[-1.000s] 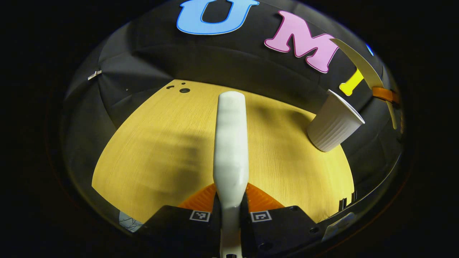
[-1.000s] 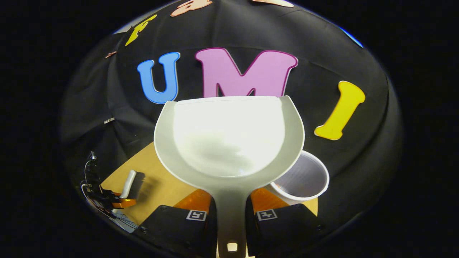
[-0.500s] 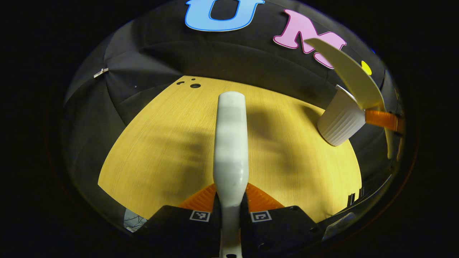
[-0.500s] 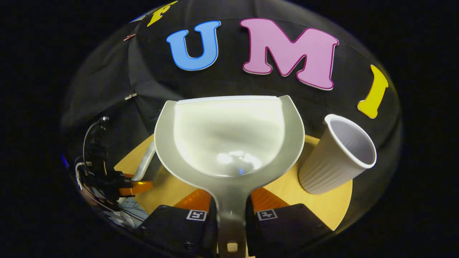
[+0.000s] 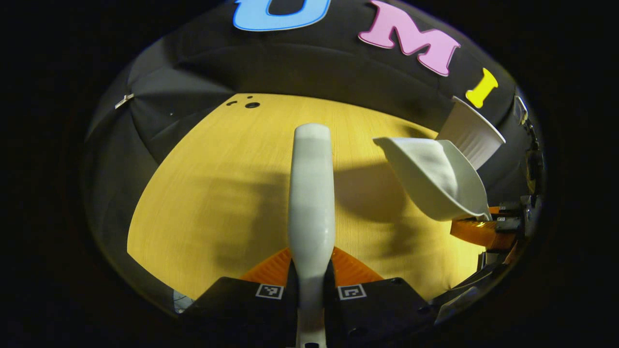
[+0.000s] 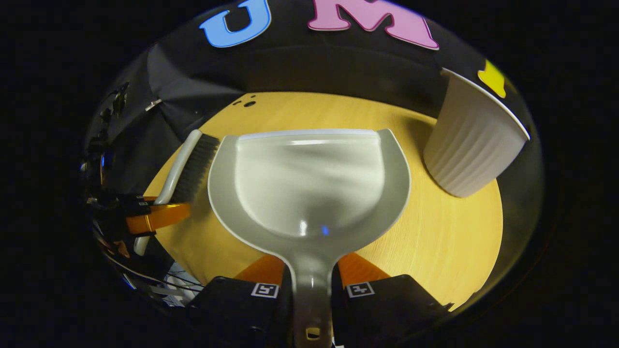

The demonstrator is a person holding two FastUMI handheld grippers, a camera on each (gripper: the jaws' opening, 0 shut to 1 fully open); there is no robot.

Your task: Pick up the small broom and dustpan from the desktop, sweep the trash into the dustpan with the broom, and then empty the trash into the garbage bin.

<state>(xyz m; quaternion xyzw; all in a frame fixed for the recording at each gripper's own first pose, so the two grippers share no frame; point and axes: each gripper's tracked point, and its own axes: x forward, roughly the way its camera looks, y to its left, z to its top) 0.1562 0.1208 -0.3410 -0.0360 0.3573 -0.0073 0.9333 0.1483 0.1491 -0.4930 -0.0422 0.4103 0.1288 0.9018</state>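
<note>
In the left gripper view, the left gripper (image 5: 311, 270) has its two orange fingers (image 5: 271, 267) closed tight on the white handle of the small broom (image 5: 311, 193), which runs straight away from the camera over the yellow wood-grain desktop (image 5: 217, 183). To the right in that view, the white dustpan (image 5: 437, 176) hangs above the desktop, tilted with its open mouth turned left, and the right gripper (image 5: 481, 227) clamps its handle at the right edge. Just beyond the dustpan stands the white ribbed cup (image 5: 471, 133) that serves as the garbage bin, near the far right edge of the desktop.

In the right gripper view, the right gripper (image 6: 312, 285) is closed on the dustpan's handle, with both orange fingers (image 6: 258, 269) pressing its sides. The dustpan (image 6: 309, 183) faces away, and its pan looks empty. The garbage bin (image 6: 471, 140) is to its right, close but apart. On the left the broom (image 6: 191, 164) shows its dark bristles beside the dustpan's left rim, held by the left gripper (image 6: 157, 217). Two small dark holes (image 6: 247, 103) mark the far side of the desktop (image 6: 435, 232).
</note>
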